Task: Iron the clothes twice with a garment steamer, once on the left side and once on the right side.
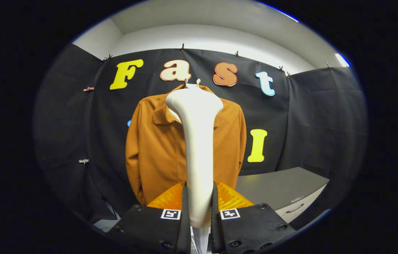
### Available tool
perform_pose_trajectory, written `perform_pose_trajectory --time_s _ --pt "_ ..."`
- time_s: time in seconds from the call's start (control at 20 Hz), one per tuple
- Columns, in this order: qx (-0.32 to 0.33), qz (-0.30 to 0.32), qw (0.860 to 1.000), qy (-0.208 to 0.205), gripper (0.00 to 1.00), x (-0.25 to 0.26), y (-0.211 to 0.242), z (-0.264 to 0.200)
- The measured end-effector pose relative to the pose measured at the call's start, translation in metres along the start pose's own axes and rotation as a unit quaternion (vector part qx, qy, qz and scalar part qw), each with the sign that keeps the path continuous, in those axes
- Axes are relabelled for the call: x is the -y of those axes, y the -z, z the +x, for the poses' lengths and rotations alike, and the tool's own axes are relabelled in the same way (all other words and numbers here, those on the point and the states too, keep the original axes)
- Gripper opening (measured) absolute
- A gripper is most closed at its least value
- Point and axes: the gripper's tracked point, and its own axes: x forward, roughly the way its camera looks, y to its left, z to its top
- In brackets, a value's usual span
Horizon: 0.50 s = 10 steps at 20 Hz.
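A white garment steamer (199, 141) stands upright between my fingers, its wide head at the top and its handle clamped low down. My gripper (199, 206) is shut on that handle, both fingers pressing its sides. Beyond the steamer an orange-brown jacket (156, 148) hangs on a hanger against the black cloth wall, facing me with collar up and sleeves down. The steamer head sits in front of the jacket's collar and centre line, hiding the middle of the garment. I cannot tell how far the head is from the cloth.
A dark grey cabinet (283, 187) with a drawer handle stands to the right of the jacket, lower down. Black cloth walls close in on the left, back and right. Small clips hold the cloth along its top.
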Motion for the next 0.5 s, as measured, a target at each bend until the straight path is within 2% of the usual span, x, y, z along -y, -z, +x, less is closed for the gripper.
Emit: perform_pose_trajectory --time_s 0.15,0.5 --pt "0.012 -0.016 1.000 -0.007 0.26 -0.027 -0.004 0.012" --pt "0.012 -0.045 0.999 -0.011 0.26 -0.065 0.018 0.044"
